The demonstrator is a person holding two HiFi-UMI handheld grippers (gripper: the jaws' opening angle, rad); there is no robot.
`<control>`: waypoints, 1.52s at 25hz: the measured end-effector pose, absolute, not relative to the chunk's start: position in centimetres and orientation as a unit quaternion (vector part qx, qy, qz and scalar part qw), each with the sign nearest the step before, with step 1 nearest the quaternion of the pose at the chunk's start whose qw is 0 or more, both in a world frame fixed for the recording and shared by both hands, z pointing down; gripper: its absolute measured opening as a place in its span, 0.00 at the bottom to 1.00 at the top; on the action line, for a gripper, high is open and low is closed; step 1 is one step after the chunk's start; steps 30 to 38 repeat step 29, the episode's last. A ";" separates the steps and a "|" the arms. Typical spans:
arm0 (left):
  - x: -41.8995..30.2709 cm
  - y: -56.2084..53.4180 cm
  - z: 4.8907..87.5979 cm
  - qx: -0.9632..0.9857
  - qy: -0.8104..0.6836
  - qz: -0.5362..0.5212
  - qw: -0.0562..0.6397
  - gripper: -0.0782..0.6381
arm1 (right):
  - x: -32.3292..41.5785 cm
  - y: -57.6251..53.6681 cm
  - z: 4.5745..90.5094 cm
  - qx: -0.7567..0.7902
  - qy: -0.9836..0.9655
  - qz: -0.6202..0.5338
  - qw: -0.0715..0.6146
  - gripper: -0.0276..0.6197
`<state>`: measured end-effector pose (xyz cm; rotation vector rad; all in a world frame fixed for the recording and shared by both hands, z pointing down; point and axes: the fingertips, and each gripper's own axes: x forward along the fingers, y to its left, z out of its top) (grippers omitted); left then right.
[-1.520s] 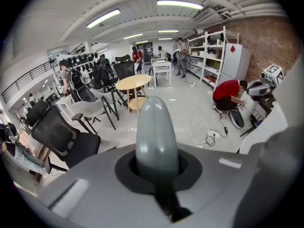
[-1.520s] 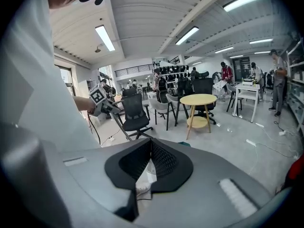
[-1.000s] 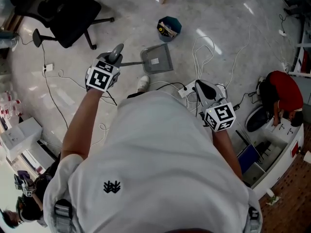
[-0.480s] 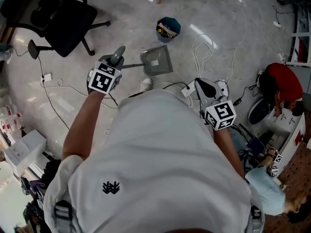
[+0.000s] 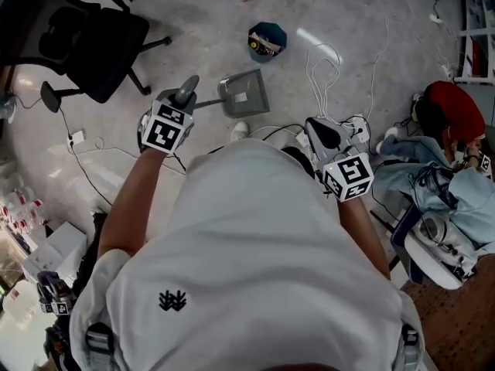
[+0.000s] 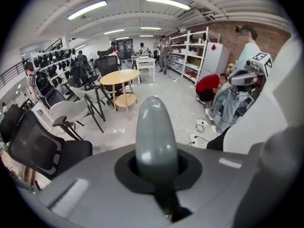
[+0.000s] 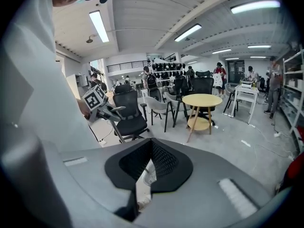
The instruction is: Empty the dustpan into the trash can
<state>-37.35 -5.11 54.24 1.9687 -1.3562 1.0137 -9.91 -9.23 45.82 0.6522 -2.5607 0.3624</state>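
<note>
A grey dustpan [image 5: 244, 93] hangs level above the floor on its long handle [image 5: 207, 103]. My left gripper [image 5: 179, 103] is shut on the handle's rounded grey end [image 6: 156, 139], which sticks up between the jaws. The trash can [image 5: 267, 40], a small dark teal bin with rubbish inside, stands on the floor just beyond the pan. My right gripper [image 5: 317, 132] is held at the right of my body, its black pads [image 7: 161, 163] closed together with nothing between them. The left gripper [image 7: 97, 100] also shows in the right gripper view.
A black office chair [image 5: 85, 37] stands at the left. White cables [image 5: 325, 68] and a power strip [image 5: 354, 126] lie on the floor at the right. Two people [image 5: 452, 110] crouch at the far right. A round wooden table [image 6: 118, 77] and more chairs stand farther off.
Both grippers keep their hold and place, and the dustpan has barely shifted. A person in light blue clothes has come into view at the right, next to the one in red.
</note>
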 end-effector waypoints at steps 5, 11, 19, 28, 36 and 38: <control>-38.0 -6.0 54.6 0.739 -0.490 0.387 0.255 0.19 | -10.2 -9.1 45.9 0.244 -0.929 0.131 0.246 0.04; -38.6 -6.5 55.4 0.744 -0.485 0.381 0.257 0.19 | -11.1 -10.0 45.6 0.253 -0.925 0.126 0.255 0.04; -39.2 -7.4 56.0 0.749 -0.484 0.369 0.263 0.20 | -11.9 -10.0 45.8 0.247 -0.922 0.127 0.270 0.04; -39.5 -8.1 56.1 0.752 -0.481 0.368 0.260 0.20 | -12.5 -10.3 46.3 0.244 -0.920 0.127 0.280 0.04; -39.5 -8.2 56.1 0.753 -0.481 0.367 0.260 0.20 | -12.5 -10.3 46.4 0.243 -0.919 0.128 0.282 0.04; -39.5 -8.2 56.1 0.753 -0.481 0.367 0.260 0.20 | -12.5 -10.3 46.4 0.243 -0.919 0.128 0.282 0.04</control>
